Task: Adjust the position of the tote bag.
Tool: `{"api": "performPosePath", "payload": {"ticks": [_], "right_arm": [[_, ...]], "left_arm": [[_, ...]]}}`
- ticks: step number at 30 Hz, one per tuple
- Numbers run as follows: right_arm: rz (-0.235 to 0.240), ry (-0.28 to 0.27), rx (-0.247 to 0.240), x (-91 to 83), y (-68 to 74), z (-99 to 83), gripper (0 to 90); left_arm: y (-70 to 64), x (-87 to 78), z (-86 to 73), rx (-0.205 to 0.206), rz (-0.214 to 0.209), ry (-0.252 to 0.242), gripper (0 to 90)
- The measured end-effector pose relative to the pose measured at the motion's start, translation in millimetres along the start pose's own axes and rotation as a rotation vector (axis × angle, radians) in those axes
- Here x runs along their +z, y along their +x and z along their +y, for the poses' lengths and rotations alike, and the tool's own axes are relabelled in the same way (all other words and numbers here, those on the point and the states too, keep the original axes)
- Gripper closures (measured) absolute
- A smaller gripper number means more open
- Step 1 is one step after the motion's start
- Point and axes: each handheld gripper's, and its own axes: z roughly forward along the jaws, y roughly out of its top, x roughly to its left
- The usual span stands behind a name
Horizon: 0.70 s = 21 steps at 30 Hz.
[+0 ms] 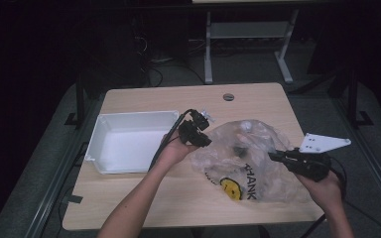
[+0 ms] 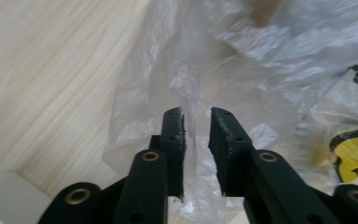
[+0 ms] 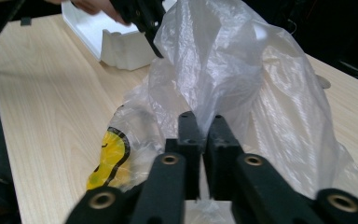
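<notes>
Print: plastic bag (image 1: 250,161) reads "THANK" in black beside a yellow smiley face.
Place: lies crumpled on the table (image 1: 129,198), right of the white bin (image 1: 129,141).
Left gripper (image 1: 203,138): jaws apart around a fold.
Right gripper (image 1: 274,156): clamped on film.

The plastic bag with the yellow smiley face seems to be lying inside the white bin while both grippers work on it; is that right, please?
Not quite: the plastic bag lies on the wooden table, to the right of the white bin, as the high view shows. Both grippers are indeed at it.
</notes>
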Motion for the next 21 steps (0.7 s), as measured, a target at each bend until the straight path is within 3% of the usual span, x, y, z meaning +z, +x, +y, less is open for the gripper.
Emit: {"api": "performPosePath", "payload": {"ticks": [4, 10, 14, 20, 21], "right_arm": [[0.002, 0.014, -0.021, 7.2, 5.5, 7.8, 89.0], [0.016, 0.032, -0.042, 22.7, 14.4, 17.2, 89.2], [0.033, 0.042, -0.058, 33.9, 20.4, 22.2, 89.2], [0.058, 0.061, -0.081, 51.9, 30.8, 29.0, 89.2], [0.061, 0.064, -0.085, 54.8, 32.1, 30.1, 89.1]], "left_arm": [[-4.1, -14.7, 0.1, 0.008, -0.005, -0.044, 63.1], [-18.5, -32.5, 1.6, 0.049, -0.055, -0.098, 54.4], [-29.3, -40.2, 3.3, 0.074, -0.108, -0.125, 50.7], [-43.8, -50.2, 9.1, 0.116, -0.135, -0.167, 48.6], [-46.6, -51.1, 9.8, 0.107, -0.142, -0.178, 48.3]]}}
